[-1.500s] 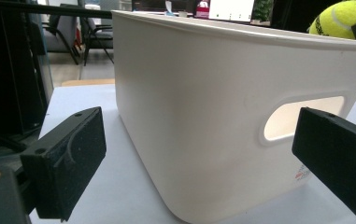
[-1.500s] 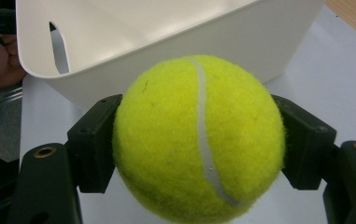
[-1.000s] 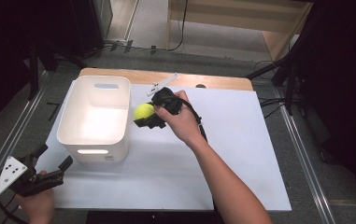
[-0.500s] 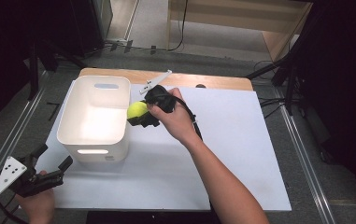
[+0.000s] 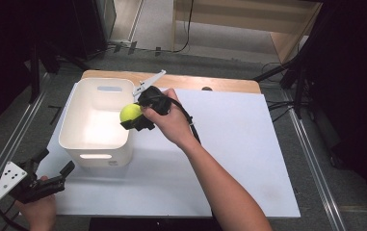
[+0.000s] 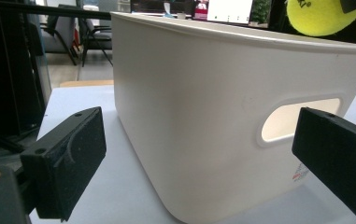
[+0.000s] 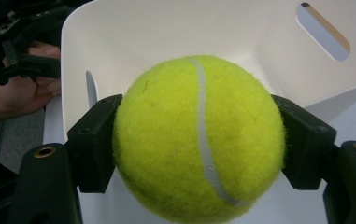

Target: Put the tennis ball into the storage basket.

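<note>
High view: tennis ball (image 5: 131,112) clamped in right gripper (image 5: 134,118), over white bin (image 5: 82,139) rim. Left gripper view: left gripper (image 6: 203,158) jaws spread, empty, facing bin. Right gripper view: ball squeezed above bin interior. Risk: early release, bouncing off rim onto table (image 5: 239,144).

A yellow-green tennis ball (image 7: 196,140) with a white curved seam is seen. The storage bin (image 5: 82,142) is coloured cream-white, and the gripper jaws are coloured black.
</note>
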The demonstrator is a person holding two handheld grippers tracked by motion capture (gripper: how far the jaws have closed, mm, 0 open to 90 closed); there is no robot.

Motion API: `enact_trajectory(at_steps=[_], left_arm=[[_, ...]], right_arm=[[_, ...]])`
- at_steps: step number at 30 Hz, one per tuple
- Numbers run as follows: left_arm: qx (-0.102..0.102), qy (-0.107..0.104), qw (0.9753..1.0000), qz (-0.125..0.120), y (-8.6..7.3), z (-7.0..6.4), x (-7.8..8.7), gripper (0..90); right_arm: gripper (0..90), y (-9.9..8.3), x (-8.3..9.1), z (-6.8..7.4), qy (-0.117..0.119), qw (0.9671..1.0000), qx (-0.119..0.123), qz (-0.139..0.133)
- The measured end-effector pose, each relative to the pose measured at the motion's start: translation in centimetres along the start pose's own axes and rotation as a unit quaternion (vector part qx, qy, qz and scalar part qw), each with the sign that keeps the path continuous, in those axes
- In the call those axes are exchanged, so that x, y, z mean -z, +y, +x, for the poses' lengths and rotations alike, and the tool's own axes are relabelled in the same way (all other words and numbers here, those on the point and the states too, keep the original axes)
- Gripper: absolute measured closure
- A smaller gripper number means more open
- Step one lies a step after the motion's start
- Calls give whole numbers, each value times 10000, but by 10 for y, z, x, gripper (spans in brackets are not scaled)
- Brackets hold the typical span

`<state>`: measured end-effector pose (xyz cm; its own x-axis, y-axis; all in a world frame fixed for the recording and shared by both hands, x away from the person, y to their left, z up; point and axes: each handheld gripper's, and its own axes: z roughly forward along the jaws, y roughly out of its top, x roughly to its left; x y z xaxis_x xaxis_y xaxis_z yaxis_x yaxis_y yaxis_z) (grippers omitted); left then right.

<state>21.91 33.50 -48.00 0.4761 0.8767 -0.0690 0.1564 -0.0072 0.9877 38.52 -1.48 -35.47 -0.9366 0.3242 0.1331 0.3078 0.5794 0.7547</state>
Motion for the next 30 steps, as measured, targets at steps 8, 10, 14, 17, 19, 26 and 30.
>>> enact_trajectory(at_steps=[8,10,14,17,19,26,30], left_arm=[[10,-16,10000,-10,0,0,0,28],[24,-19,10000,-27,0,0,0,28],[23,-27,10000,-34,0,0,0,28],[27,-33,10000,-42,0,0,0,28],[28,-30,10000,-40,0,0,0,28],[29,-32,10000,-41,0,0,0,28],[29,-38,10000,-42,0,0,0,28]], right_arm=[[240,10,-11,5,118,9999,94,-41],[240,11,-14,6,111,9999,47,-19],[240,12,-20,7,144,9999,79,19],[240,12,-25,8,164,9998,105,51],[239,12,-28,8,171,9997,135,69],[237,10,-37,9,254,9995,109,118],[234,9,-44,10,345,9990,163,214]])
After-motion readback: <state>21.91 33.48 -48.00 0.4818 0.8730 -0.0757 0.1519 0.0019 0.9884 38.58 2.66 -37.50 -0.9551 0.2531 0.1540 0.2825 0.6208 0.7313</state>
